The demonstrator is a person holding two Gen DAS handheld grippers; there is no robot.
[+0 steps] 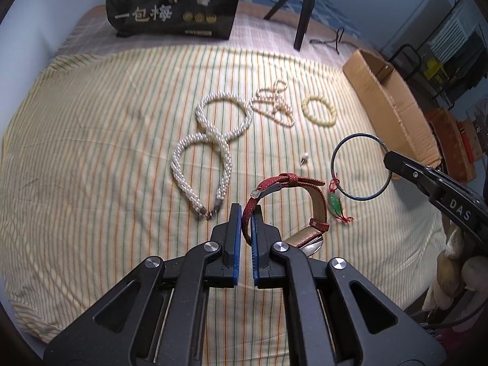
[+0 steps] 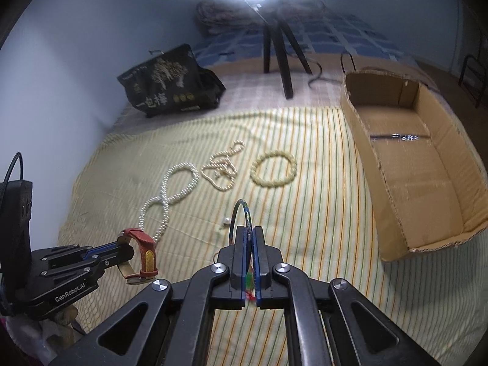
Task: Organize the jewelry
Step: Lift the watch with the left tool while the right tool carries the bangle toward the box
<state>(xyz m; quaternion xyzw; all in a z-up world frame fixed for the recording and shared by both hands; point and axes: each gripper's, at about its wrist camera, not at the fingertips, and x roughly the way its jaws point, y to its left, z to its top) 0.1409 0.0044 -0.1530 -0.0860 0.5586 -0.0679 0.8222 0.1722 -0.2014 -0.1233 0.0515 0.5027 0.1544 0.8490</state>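
My left gripper (image 1: 246,213) is shut on the strap of a red watch (image 1: 286,183) and holds it above the striped cloth; it also shows in the right wrist view (image 2: 143,244). My right gripper (image 2: 250,231) is shut on a dark thin bangle (image 2: 241,213) with a green pendant on red cord (image 1: 335,206); the bangle (image 1: 360,164) hangs above the cloth. On the cloth lie a thick white pearl necklace (image 1: 213,140), a tangled thin pearl chain (image 1: 274,103), a pale yellow bead bracelet (image 1: 320,111) and a single small pearl pendant (image 1: 304,158).
An open cardboard box (image 2: 396,152) lies at the right edge of the striped cloth (image 2: 305,213), with a small dark item inside. A black printed bag (image 2: 170,85) and black tripod legs (image 2: 280,61) stand at the back. A wall runs along the left.
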